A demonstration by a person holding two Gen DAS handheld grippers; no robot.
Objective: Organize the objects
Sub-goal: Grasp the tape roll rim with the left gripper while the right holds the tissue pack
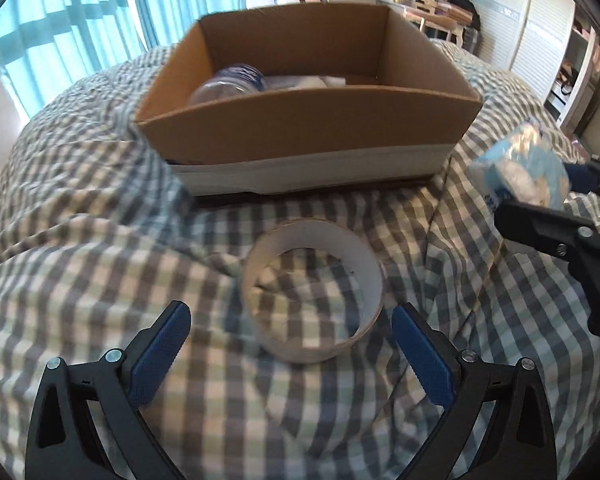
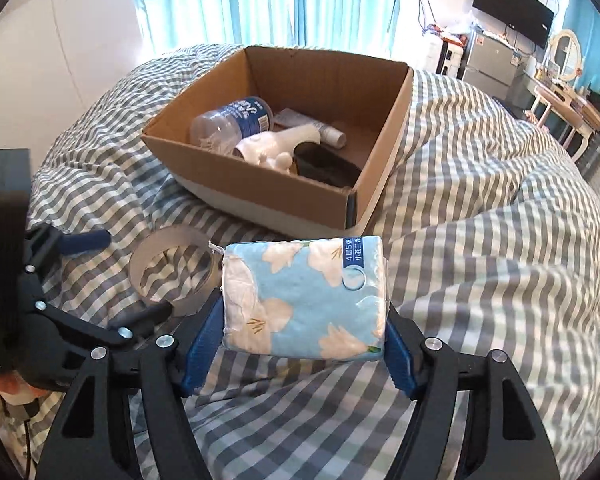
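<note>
A cardboard box [image 1: 312, 120] [image 2: 268, 188] stands on the checked bedcover. Inside it lie a clear plastic bottle [image 2: 230, 122], a white tube [image 2: 332, 134], a white handheld object [image 2: 272, 148] and a dark item [image 2: 326, 166]. A tape roll [image 1: 312, 292] [image 2: 172, 272] lies on the cover in front of the box. My left gripper [image 1: 290, 352] is open, its blue pads just short of the roll on either side. My right gripper [image 2: 304, 340] is shut on a light blue tissue pack [image 2: 304, 300] [image 1: 520, 168], held above the cover to the right of the roll.
The checked bedcover [image 1: 80, 280] [image 2: 480, 260] is rumpled, with folds around the box. Curtained windows [image 2: 240, 0] are behind. A TV [image 2: 512, 6], a fridge [image 2: 490, 60] and a dressing table [image 2: 560, 92] stand at the far right.
</note>
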